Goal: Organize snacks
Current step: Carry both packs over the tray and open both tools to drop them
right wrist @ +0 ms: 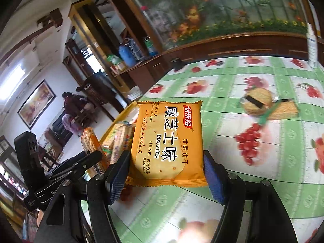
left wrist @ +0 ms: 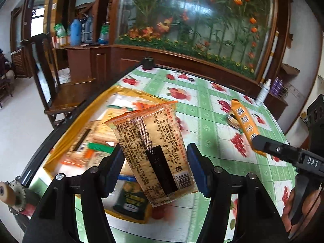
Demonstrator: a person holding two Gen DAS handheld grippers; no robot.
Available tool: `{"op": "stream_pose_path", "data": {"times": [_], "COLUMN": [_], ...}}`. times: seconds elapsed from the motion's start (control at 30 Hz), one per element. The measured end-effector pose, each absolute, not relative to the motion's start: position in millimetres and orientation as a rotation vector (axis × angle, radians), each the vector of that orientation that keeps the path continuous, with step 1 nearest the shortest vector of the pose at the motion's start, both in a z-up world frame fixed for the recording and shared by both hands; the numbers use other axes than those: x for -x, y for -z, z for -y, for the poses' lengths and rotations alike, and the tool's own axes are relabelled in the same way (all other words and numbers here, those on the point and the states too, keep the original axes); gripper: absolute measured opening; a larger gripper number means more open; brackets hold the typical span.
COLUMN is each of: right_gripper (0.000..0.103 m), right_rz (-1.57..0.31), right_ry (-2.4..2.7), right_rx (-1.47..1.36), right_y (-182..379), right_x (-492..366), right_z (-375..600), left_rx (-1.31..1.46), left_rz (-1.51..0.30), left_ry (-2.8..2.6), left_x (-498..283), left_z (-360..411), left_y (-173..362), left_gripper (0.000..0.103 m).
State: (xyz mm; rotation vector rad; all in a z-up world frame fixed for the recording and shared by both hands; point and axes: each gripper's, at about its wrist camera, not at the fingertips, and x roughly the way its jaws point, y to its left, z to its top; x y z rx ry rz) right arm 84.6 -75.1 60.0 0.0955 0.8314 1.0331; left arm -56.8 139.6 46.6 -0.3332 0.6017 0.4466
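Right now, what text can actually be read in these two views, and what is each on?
"咸芝士味", "Biscuits", "优乐福": orange biscuit packet, clamped in the right gripper.
"DAS": right gripper's body, in the left view.
Clear cracker packet in the left gripper: back print too small.
Packets in the yellow tray: blurred.

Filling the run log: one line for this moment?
left tongs: clear cracker pack | right tongs: orange biscuit pack | yellow tray: part-filled

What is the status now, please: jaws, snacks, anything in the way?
Left gripper shut on clear cracker pack. Right gripper shut on orange biscuit pack. Both above yellow tray. Two snack packs left on table; path clear.
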Motion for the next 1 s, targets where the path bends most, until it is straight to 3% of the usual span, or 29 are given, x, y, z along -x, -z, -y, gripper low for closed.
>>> {"op": "stream_pose_path", "data": {"times": [0.53,1.0], "right_gripper": [0.07,0.071], "right_rz": [-0.856,-0.877], "right_ry": [-1.213,-1.226], "right_rx": [0.001,0.031], "right_y": [-58.9,-47.7], "right_x": [-64.8,-80.1], "right_z": [-58.8,-120.0], "left_rx": [0.459,0.48], "left_rz": [-0.592,-0.633], "left_ry": [-0.536,-0.554], "left_x": [84.4,67.7], "left_z": [-202.8,-220.8], "left_y": [-29.4,-15.1], "left_gripper": [0.062,0.061]}}
